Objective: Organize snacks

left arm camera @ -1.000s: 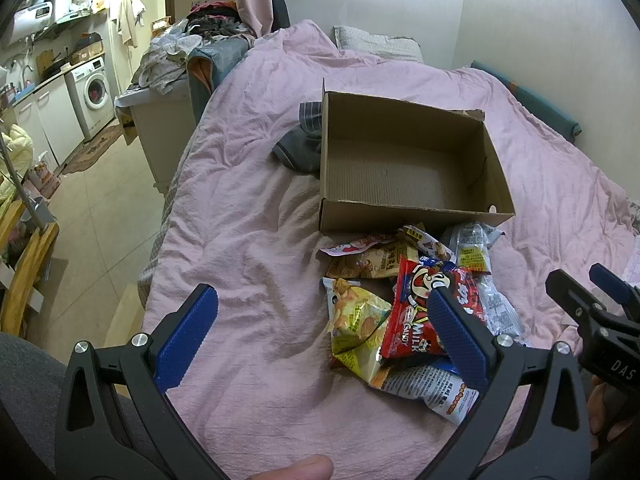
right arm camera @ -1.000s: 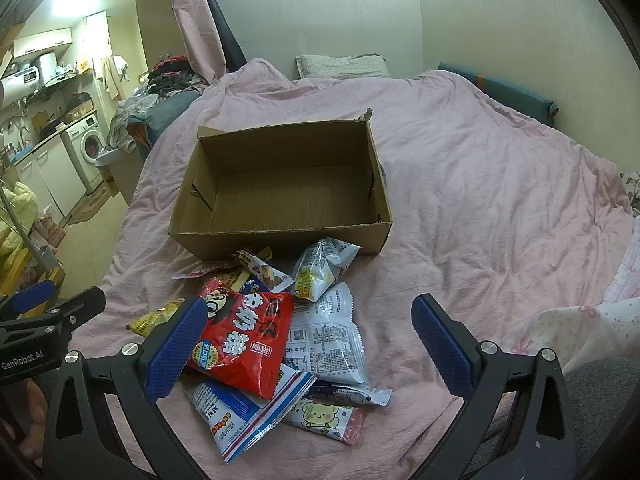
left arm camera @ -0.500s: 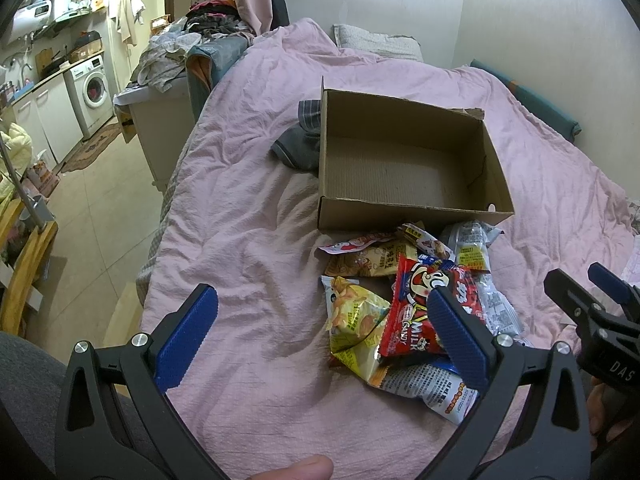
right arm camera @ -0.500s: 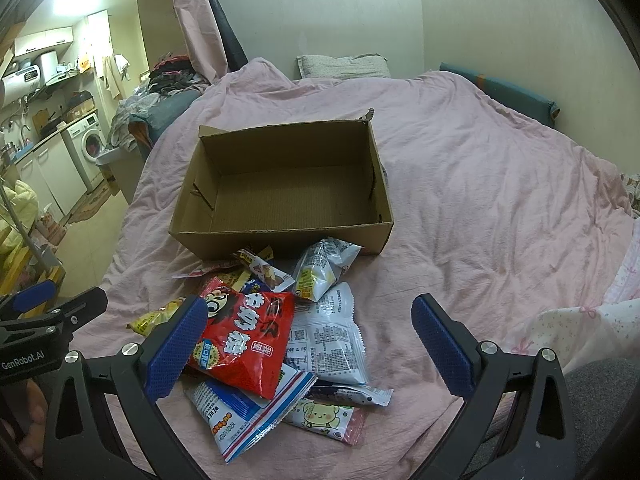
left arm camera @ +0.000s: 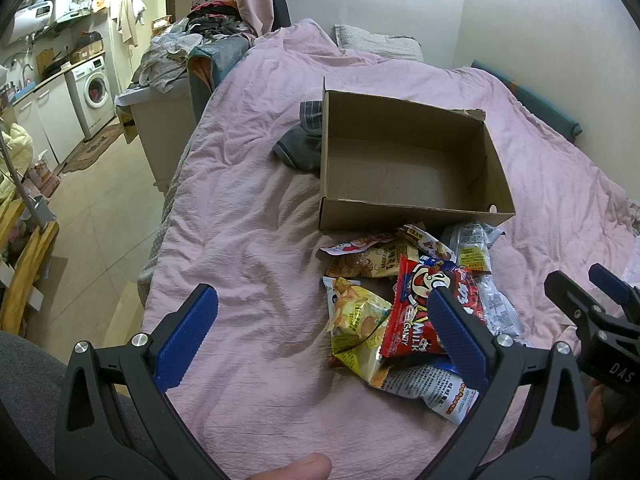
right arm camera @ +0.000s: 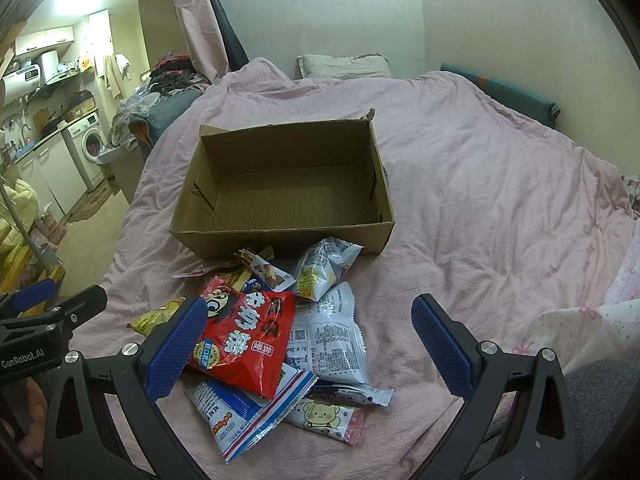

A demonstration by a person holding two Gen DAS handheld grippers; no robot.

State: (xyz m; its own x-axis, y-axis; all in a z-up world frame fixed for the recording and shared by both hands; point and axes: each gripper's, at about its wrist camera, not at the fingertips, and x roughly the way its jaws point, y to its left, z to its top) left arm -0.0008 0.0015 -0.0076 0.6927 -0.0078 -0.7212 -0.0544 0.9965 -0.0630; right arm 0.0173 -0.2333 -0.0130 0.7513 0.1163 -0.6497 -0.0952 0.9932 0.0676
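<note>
Nearest the cameras, both claws are spread wide and hold nothing. The left claw (left arm camera: 322, 330) hangs over the near edge of the bed (left arm camera: 248, 240), its right pad just above the red packet (left arm camera: 416, 320). The right claw (right arm camera: 310, 338) straddles the same pile from the other side.

Under and just past the claws lies the snack pile (right arm camera: 288, 328), loose on the pink cover: the red packet on top, a yellow packet (left arm camera: 356, 320) to its left, a white printed packet (right arm camera: 326, 340) to its right, a blue-and-white packet (right arm camera: 248, 412) beneath, and a small pink packet (right arm camera: 324, 416) nearest the right claw. More small packets reach up to the box.

Beyond the pile, touching its far edge, sits the open box (right arm camera: 288, 188), its floor bare. A grey garment (left arm camera: 300, 140) lies against its left side.

By this, nothing is sorted yet: every snack visible is outside the box, and the whole pile remains to be moved. A first grasp has not begun.
</note>
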